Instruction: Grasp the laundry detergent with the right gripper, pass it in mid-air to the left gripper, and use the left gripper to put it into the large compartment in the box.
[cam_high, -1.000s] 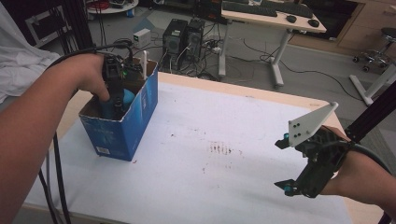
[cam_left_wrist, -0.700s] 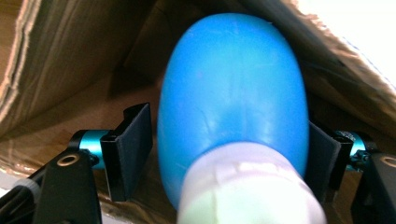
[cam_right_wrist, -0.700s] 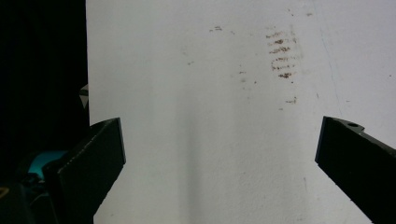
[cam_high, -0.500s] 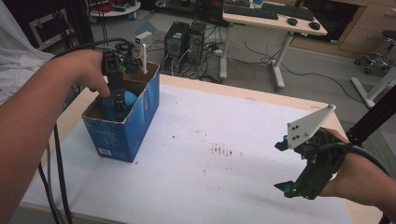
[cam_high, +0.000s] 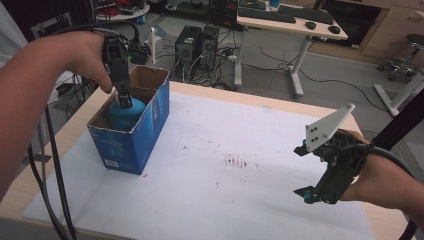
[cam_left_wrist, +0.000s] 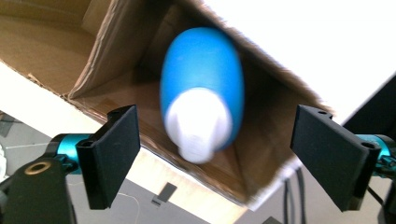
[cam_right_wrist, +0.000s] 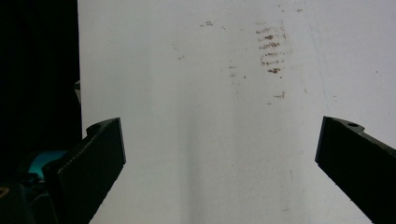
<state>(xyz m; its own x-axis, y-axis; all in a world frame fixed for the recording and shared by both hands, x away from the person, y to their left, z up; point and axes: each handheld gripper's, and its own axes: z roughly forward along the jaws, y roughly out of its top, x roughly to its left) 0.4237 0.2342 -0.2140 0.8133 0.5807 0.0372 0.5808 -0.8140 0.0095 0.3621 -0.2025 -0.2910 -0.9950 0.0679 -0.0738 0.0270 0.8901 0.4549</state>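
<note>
A blue bottle (cam_high: 125, 114) with a white cap (cam_left_wrist: 198, 128) lies inside an open blue cardboard box (cam_high: 135, 142) at the table's left. My left gripper (cam_high: 124, 101) hangs just above the bottle, pointing down into the box. In the left gripper view the left gripper (cam_left_wrist: 218, 140) has its jaws wide apart, with the bottle (cam_left_wrist: 201, 74) below them, untouched. My right gripper (cam_high: 300, 171) hovers low over the white mat (cam_high: 225, 190) at the right, open and holding nothing. Its jaws are also spread wide in the right gripper view (cam_right_wrist: 224, 140).
The box's brown flaps (cam_left_wrist: 51, 42) stand open. Brown smudges (cam_high: 239, 161) mark the middle of the mat. The wooden table edge (cam_high: 280, 102) runs along the back. Beyond it are computer towers (cam_high: 197, 42) and a desk (cam_high: 285, 20). Cables (cam_high: 52, 165) trail from my left arm.
My left gripper has risen a little out of the box, with the blue bottle left lying inside. The right gripper has stayed in place.
</note>
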